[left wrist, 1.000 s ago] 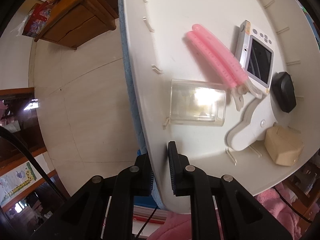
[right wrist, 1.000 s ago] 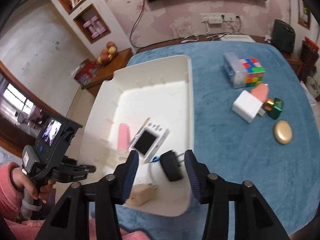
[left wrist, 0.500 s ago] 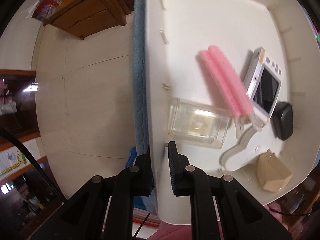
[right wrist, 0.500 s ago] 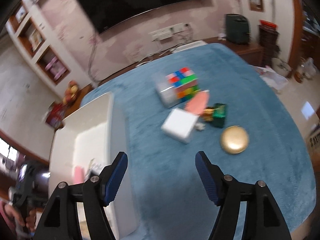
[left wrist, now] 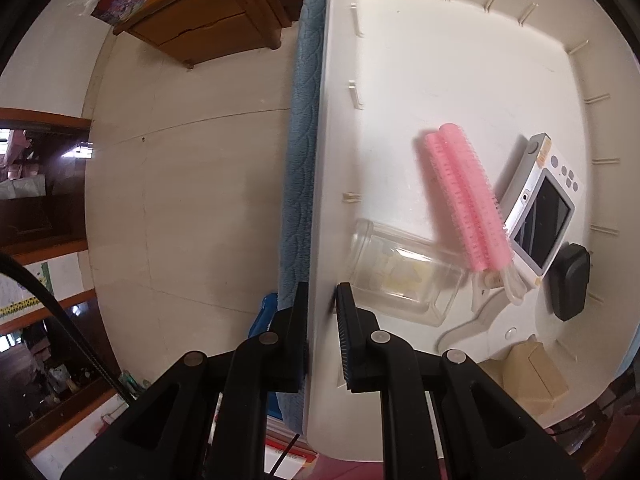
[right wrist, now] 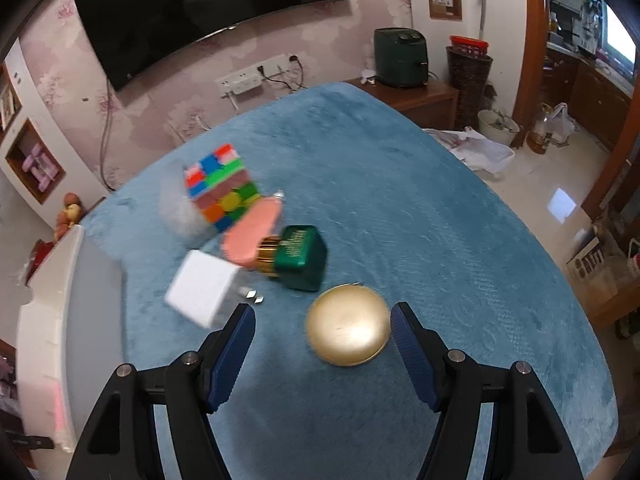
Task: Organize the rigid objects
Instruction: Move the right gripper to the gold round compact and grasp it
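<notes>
While my left tool (left wrist: 322,312) keeps gripping the white tray (left wrist: 400,60) wall, my right tool (right wrist: 322,340) has swung away from the tray and now hangs open before the gold compact (right wrist: 347,325), at 12 o'clock, probably next to collect.

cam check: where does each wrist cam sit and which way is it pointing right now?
Left wrist: on the left tongs, looking down into the white bin holding a pink roller and clear box; both black fingers show, clamped on the bin's wall.
Right wrist: on the right tongs, looking across the blue table at a gold disc and colour cube; both fingers show, wide apart.
Shared: the white bin, at the right view's left edge.
</notes>
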`<action>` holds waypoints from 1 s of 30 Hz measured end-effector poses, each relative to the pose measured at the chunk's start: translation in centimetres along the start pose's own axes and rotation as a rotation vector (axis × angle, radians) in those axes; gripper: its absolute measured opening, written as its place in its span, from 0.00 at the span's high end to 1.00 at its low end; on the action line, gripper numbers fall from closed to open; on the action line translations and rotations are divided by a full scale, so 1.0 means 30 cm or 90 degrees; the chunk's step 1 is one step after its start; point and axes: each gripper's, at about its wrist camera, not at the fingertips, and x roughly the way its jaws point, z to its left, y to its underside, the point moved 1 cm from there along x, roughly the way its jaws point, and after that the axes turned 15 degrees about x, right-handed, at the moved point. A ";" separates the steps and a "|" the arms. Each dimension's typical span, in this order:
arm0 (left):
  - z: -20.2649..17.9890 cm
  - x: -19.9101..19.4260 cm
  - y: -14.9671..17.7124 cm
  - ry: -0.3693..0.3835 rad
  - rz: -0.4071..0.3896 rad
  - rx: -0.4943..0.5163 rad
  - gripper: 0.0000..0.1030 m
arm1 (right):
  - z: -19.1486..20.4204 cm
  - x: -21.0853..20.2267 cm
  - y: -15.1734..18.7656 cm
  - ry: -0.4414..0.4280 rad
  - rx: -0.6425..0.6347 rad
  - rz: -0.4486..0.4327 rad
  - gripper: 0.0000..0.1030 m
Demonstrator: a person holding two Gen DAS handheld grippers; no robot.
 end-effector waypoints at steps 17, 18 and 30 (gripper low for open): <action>0.017 0.020 -0.034 -0.005 0.010 -0.026 0.83 | -0.003 0.137 0.031 0.079 -0.060 0.012 0.35; 0.017 0.021 -0.028 -0.005 0.009 -0.026 0.83 | -0.003 0.138 0.029 0.078 -0.063 0.014 0.39; 0.039 0.005 -0.011 0.013 -0.004 -0.035 0.83 | 0.002 0.111 0.041 0.071 -0.063 0.060 0.46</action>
